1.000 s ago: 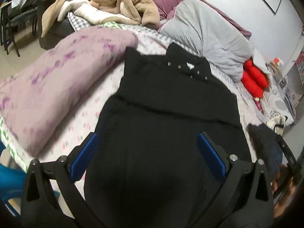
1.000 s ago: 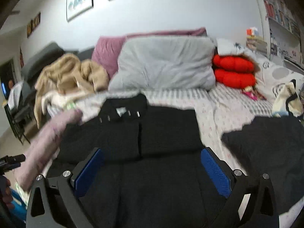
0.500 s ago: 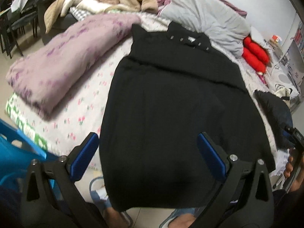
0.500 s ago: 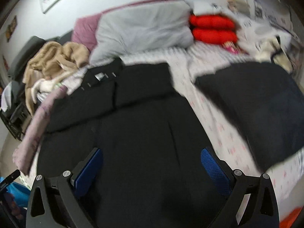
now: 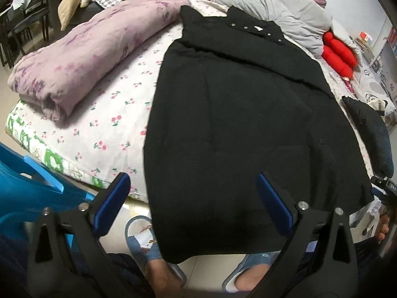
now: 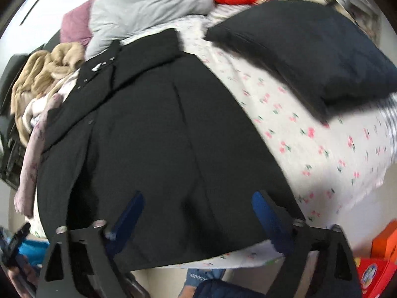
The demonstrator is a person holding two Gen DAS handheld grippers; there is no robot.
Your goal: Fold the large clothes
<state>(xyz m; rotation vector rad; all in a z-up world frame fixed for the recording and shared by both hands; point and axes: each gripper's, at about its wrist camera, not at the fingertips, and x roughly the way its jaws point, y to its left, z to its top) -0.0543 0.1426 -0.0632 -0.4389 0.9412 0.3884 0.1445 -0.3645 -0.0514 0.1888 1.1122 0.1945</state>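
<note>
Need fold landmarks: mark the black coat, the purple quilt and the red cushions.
black coat (image 5: 235,124), left wrist view, middle of its back panel.
purple quilt (image 5: 86,57), left wrist view, top surface.
red cushions (image 5: 338,53), left wrist view, nearer cushion.

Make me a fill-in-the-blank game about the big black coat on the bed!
1. The black coat hangs over the edge of the ____.
2. The sheet is printed with little ____.
3. The jaws of the left gripper are ____.
4. The folded quilt beside the coat is ____.

Missing words: bed; cherries; open; purple
</note>
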